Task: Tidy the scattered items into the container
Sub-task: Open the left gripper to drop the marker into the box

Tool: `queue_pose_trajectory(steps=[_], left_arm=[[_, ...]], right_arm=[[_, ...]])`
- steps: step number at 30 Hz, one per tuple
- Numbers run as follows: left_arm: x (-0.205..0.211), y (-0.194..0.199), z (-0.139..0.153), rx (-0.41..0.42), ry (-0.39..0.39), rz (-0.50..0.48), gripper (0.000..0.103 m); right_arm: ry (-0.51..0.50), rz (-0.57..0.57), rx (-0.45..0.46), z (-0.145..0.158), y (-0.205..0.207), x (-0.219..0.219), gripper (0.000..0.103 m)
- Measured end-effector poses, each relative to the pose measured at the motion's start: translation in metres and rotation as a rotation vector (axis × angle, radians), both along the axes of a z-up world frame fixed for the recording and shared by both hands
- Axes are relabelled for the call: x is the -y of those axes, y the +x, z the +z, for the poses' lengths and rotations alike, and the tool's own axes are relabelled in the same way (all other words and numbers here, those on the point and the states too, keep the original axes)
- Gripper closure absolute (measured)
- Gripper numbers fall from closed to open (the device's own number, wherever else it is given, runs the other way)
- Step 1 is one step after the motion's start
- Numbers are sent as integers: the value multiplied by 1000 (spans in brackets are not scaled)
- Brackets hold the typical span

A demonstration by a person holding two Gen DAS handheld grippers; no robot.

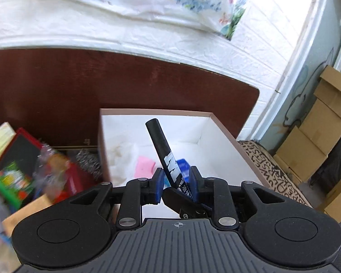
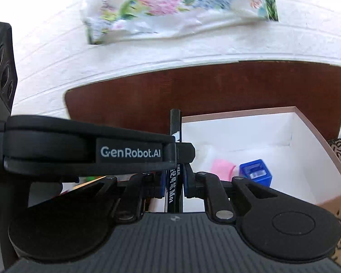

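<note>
The black marker (image 1: pixel 162 152), at centre frame over the white box (image 1: pixel 227 141), looks light, stiff and slick, best pinched mid-barrel; the left gripper (image 1: pixel 176 179) stands spread around it; the right gripper (image 2: pixel 174 179) is pinching it.

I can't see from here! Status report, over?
Right tool shut on marker. Left tool open around it. Marker at box, not in. Nothing blocking.
</note>
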State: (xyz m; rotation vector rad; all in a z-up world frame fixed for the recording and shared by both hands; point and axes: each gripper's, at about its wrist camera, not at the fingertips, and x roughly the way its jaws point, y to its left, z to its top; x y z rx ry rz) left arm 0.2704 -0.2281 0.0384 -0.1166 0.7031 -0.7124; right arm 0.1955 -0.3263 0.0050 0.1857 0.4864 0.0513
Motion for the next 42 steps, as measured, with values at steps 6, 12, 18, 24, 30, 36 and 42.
queue_pose_trajectory(steps=[6,12,18,24,30,36,42], left_arm=[[32,43,-33,-30,56,-31,69],[51,69,-65,-73,127,-58,70],[65,83,-84,-87,189,-68,68],[67,87,-87,-106,185,-80,62],[67,87,-86,-103,177,-84,51],[64,74,-76,-46,132,-136,19],[59,51,-59,52,97,-125,0]], right_arm=[[47,-25,-83,-25,43,28,86],[115,-37,-175,-51,67,46,85],[119,-45,-255,-67,88,49,85],[136,-53,-274,-75,95,52,85],[127,-45,-281,-75,98,51,82],[113,-70,-267,-72,93,55,58],[94,-127,-208,-65,76,60,7]])
